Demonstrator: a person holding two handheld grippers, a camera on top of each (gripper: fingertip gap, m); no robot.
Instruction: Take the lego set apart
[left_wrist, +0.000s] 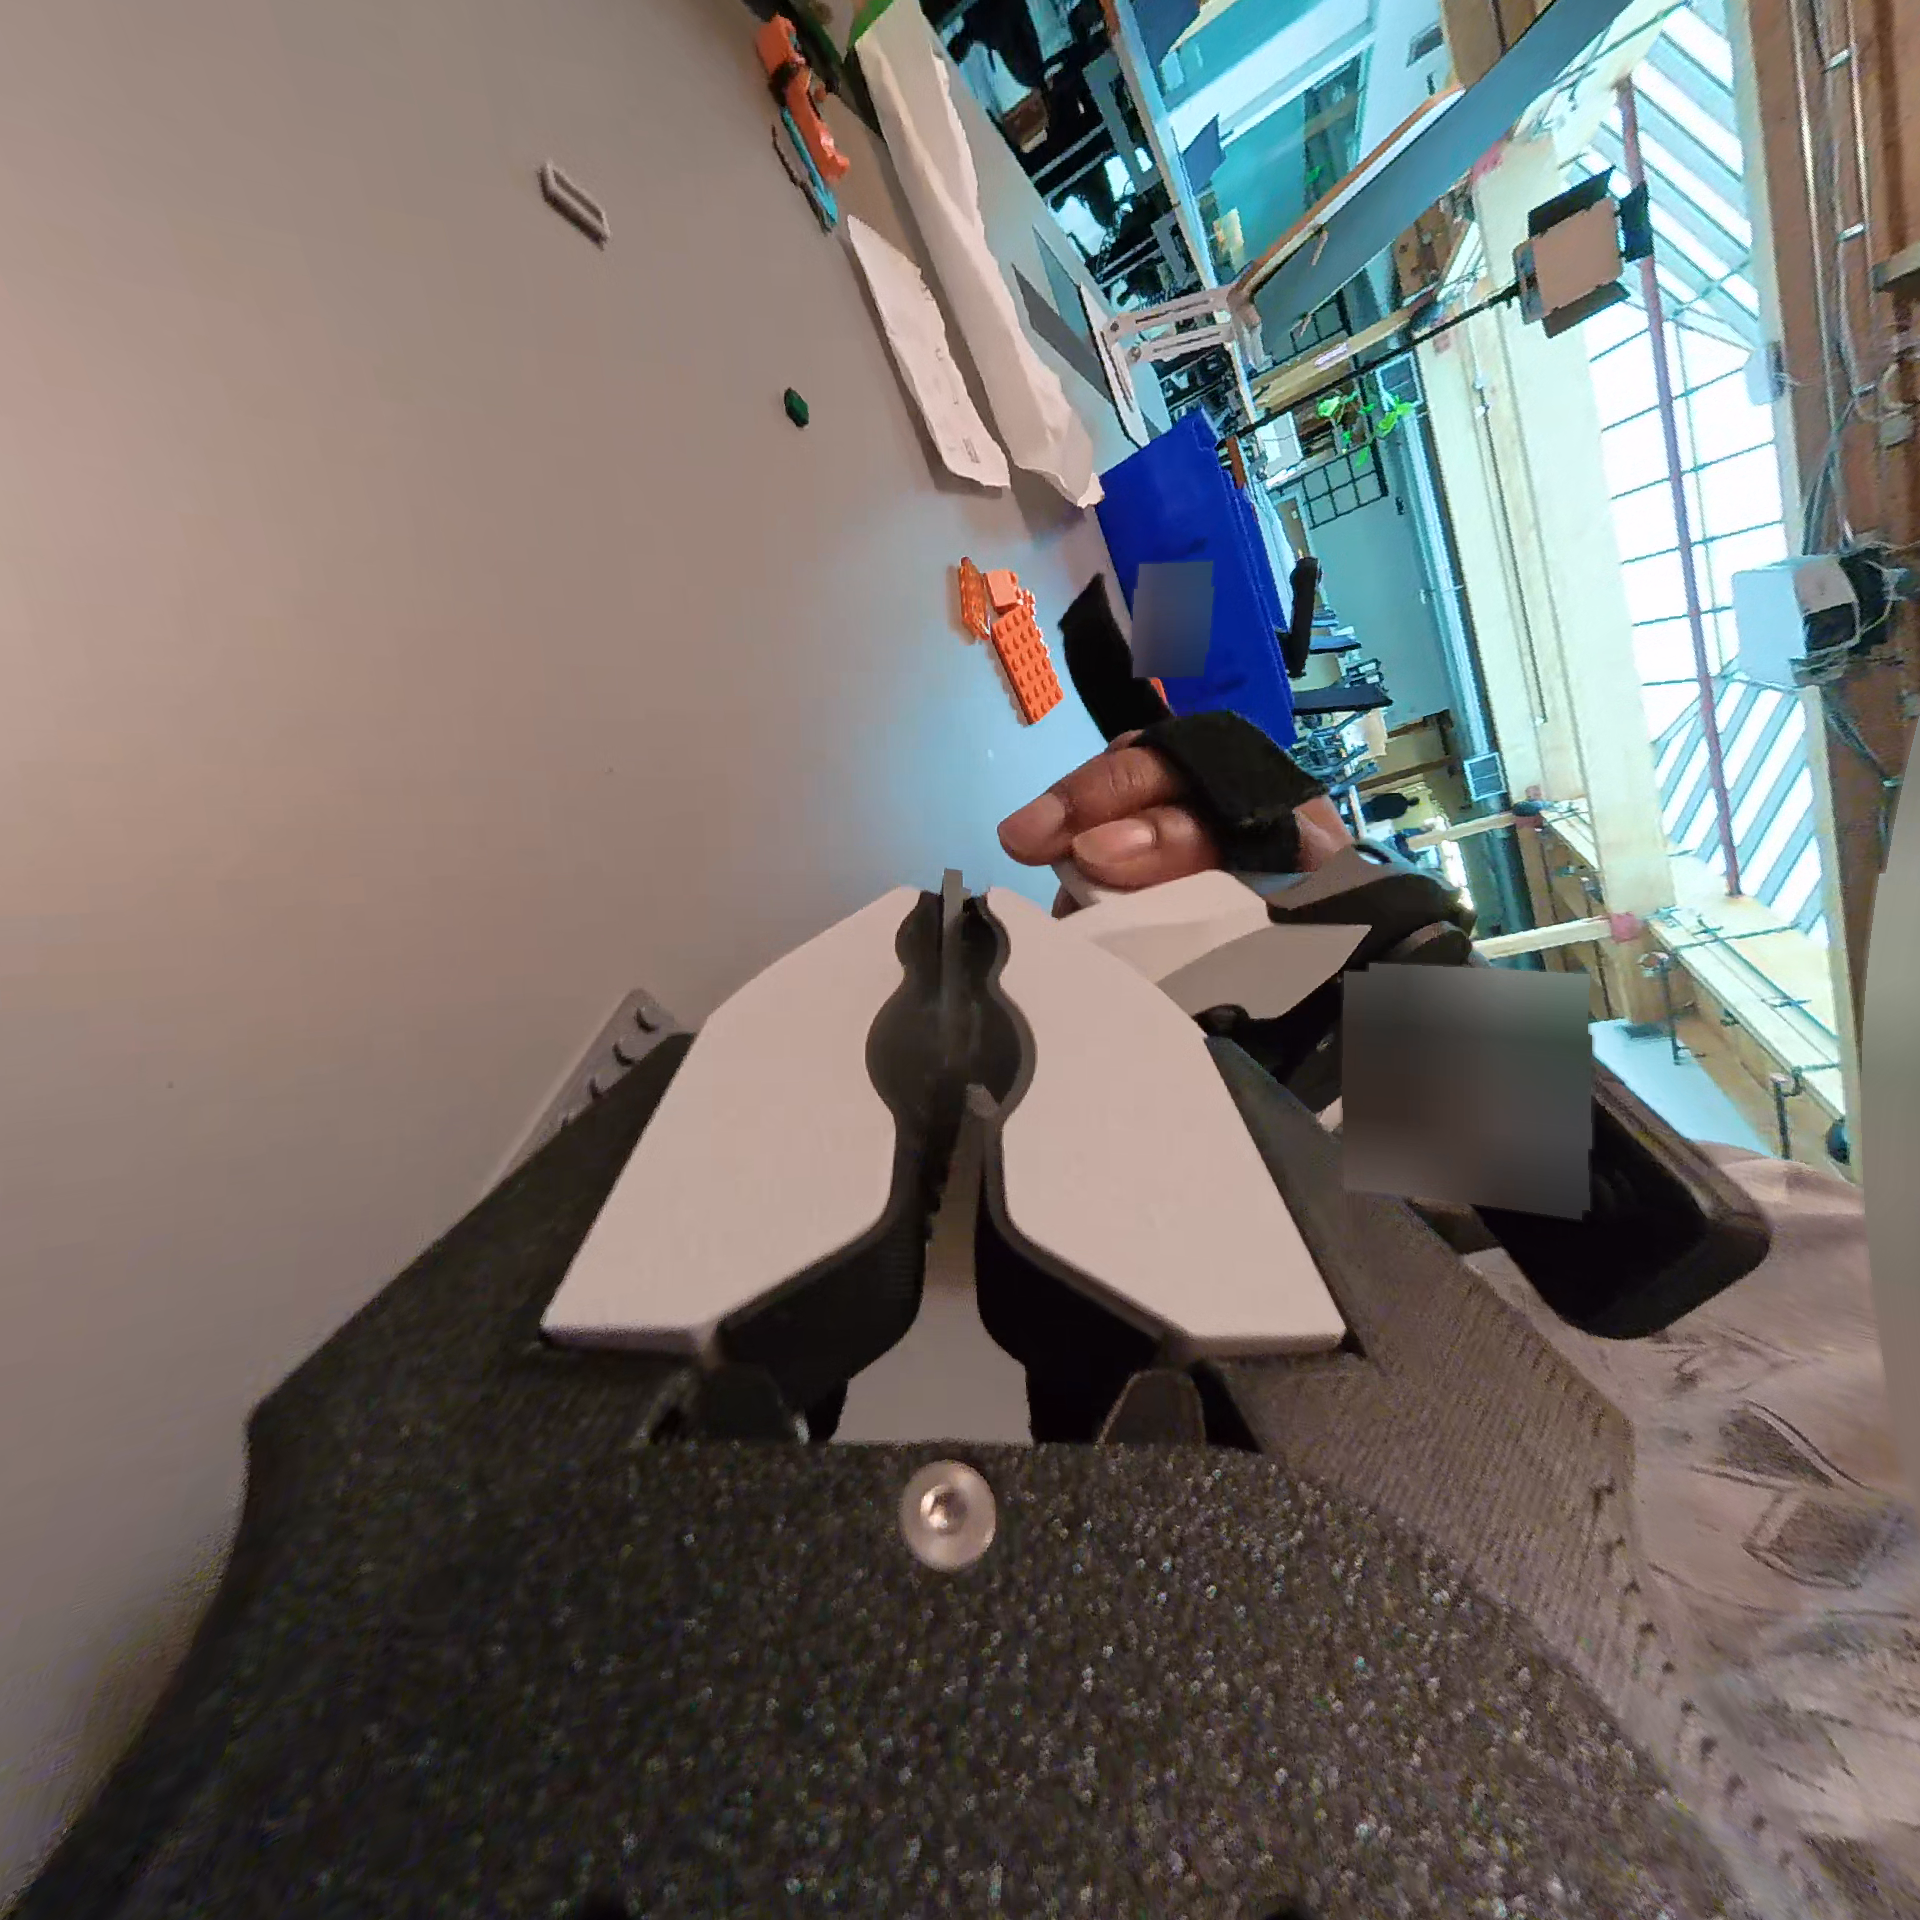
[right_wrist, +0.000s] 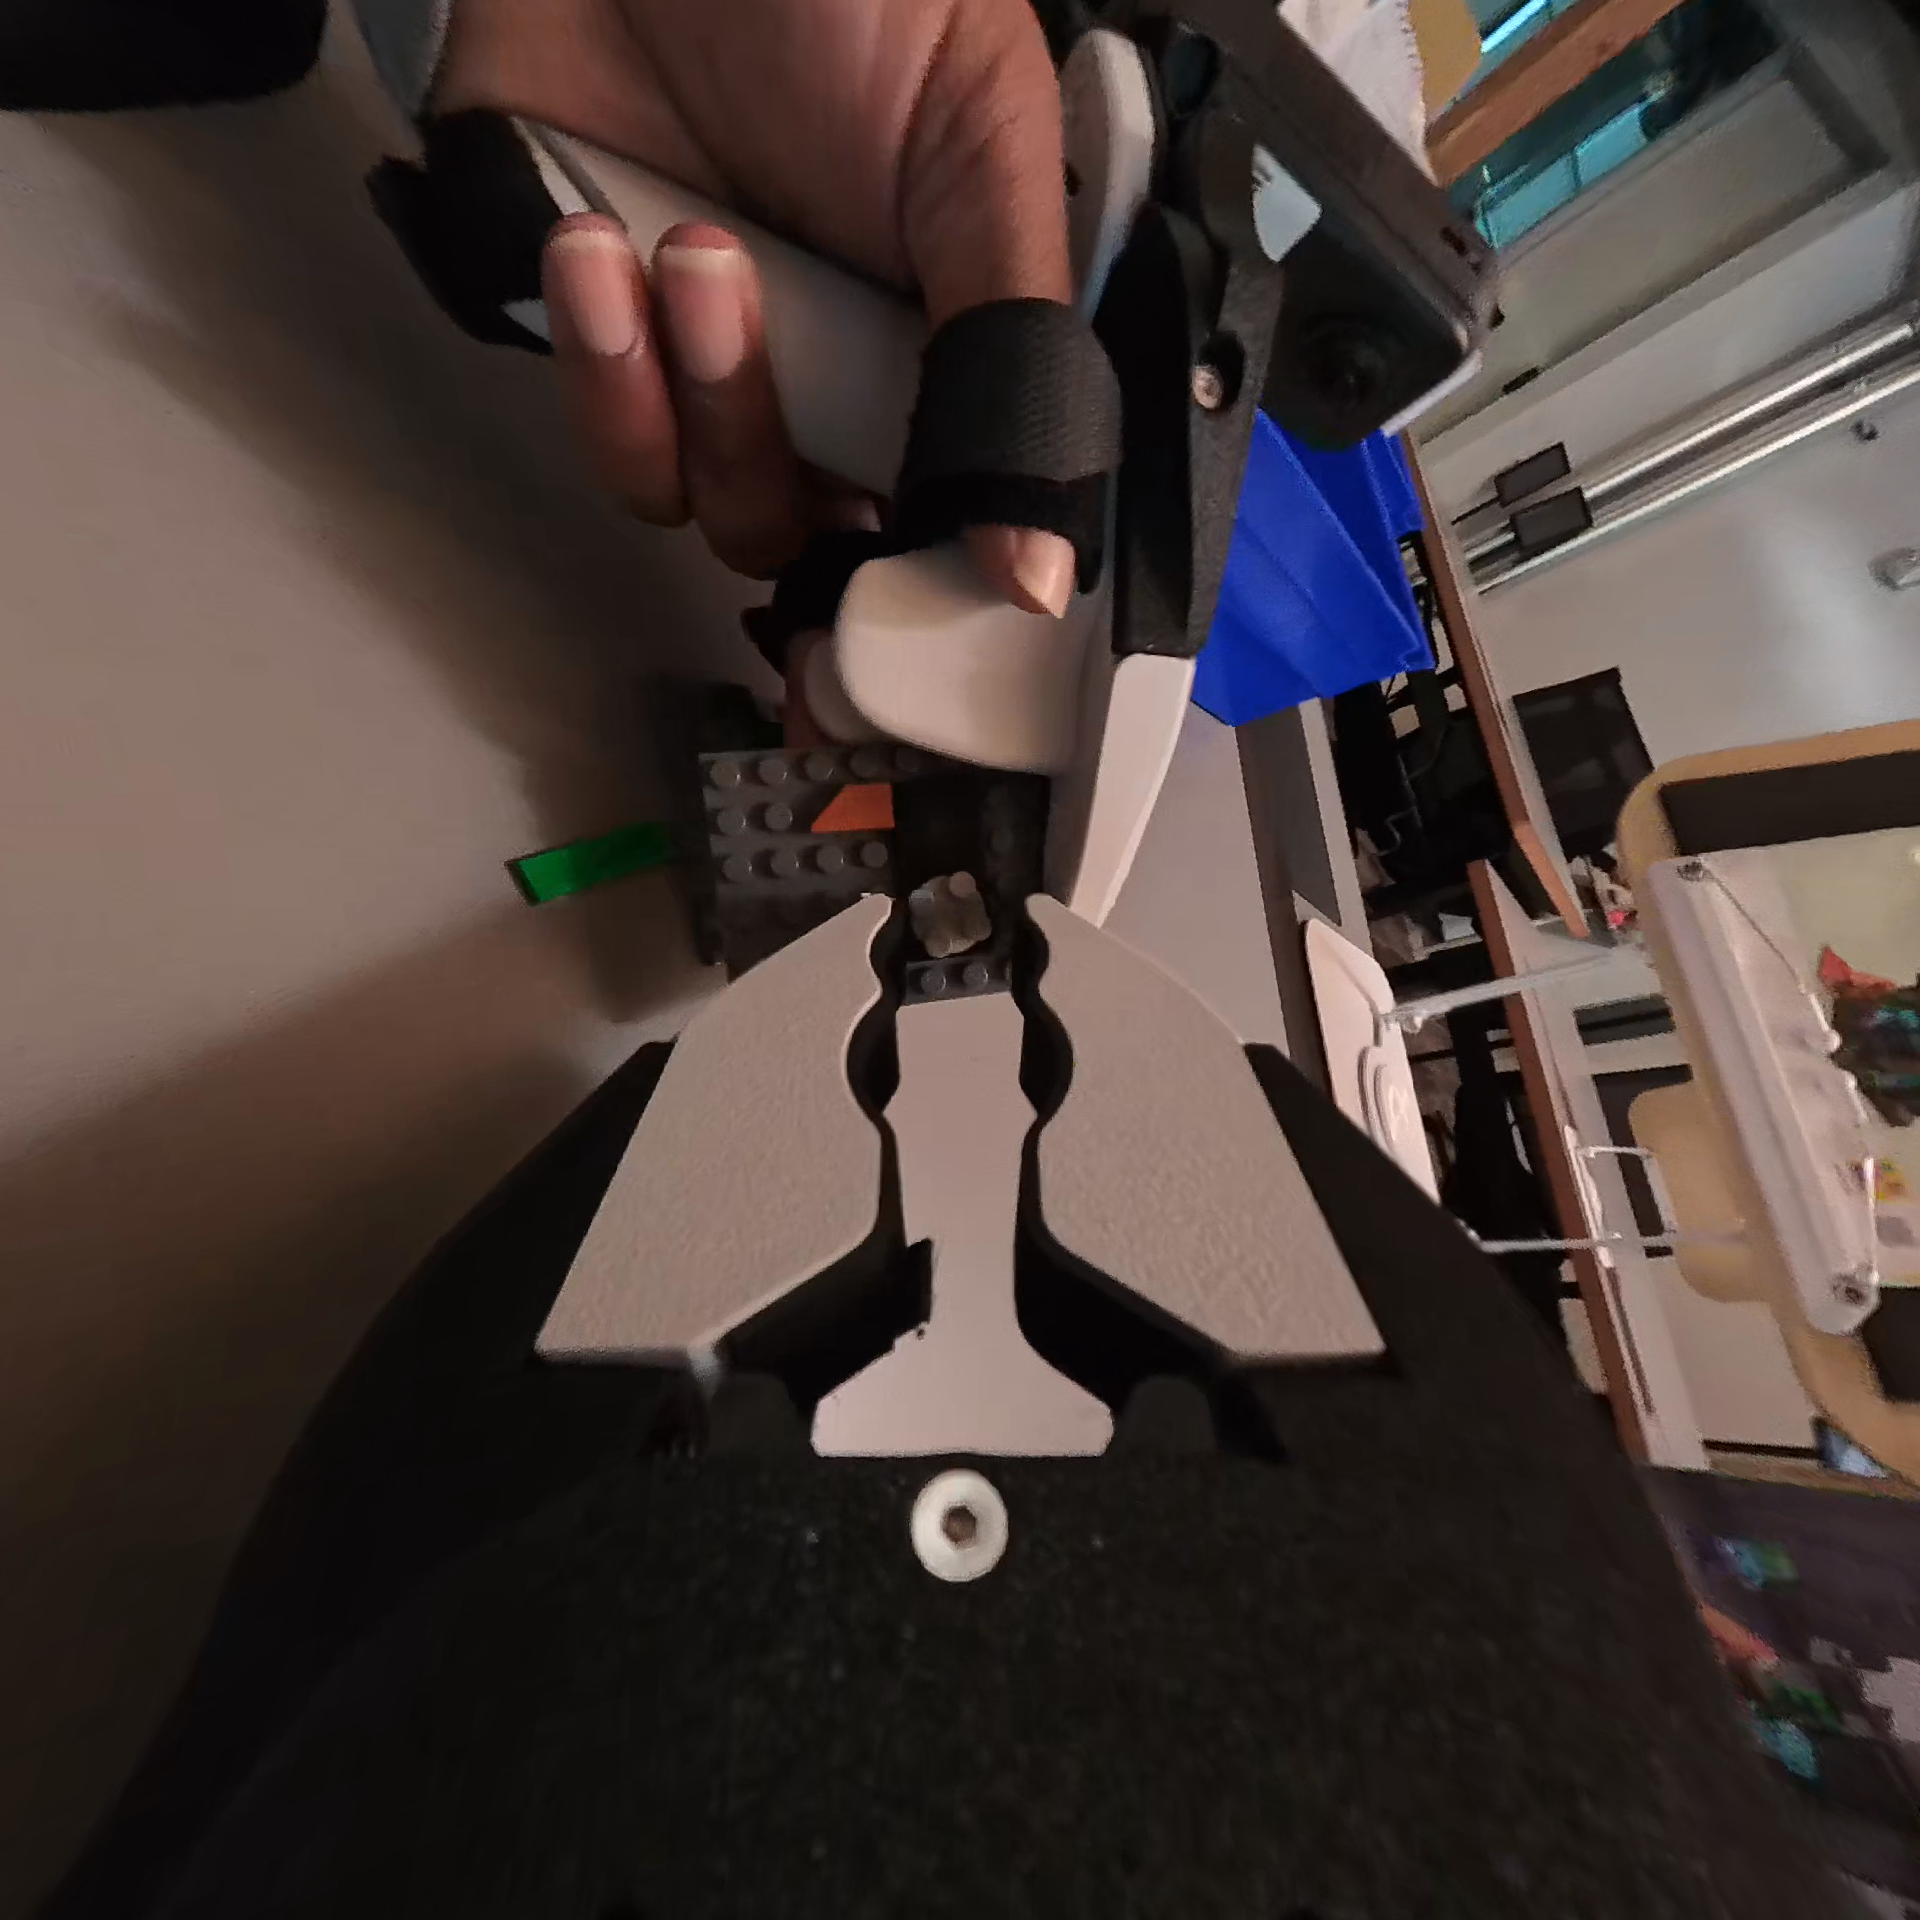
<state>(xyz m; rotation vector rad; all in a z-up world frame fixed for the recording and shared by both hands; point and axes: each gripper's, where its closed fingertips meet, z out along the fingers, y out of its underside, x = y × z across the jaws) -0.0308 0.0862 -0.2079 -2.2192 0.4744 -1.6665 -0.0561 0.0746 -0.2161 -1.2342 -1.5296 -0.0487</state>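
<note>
Pale grey counter (left_wrist: 312, 520) carries the dark grey studded lego plate (right_wrist: 790, 831). Left hand-held gripper (left_wrist: 951, 914) pinches shut on that plate's thin edge, steadying it. Right hand-held gripper (right_wrist: 956, 925), part-open, straddles a small light-grey stud cluster (right_wrist: 951, 914) beside the plate's orange wedge (right_wrist: 857, 808). Next, I judge: close, then pry upward.

Both wrist views, rolled sideways, share the table (left_wrist: 312, 623).

The left gripper (left_wrist: 951, 914) has smooth matt grey plastic fingers (left_wrist: 769, 1132) on a rough, grainy black body. The table (left_wrist: 312, 520) looks smooth and matt. Studded orange plastic plates (left_wrist: 1023, 649) lie beside crumpled white paper (left_wrist: 977, 270).
</note>
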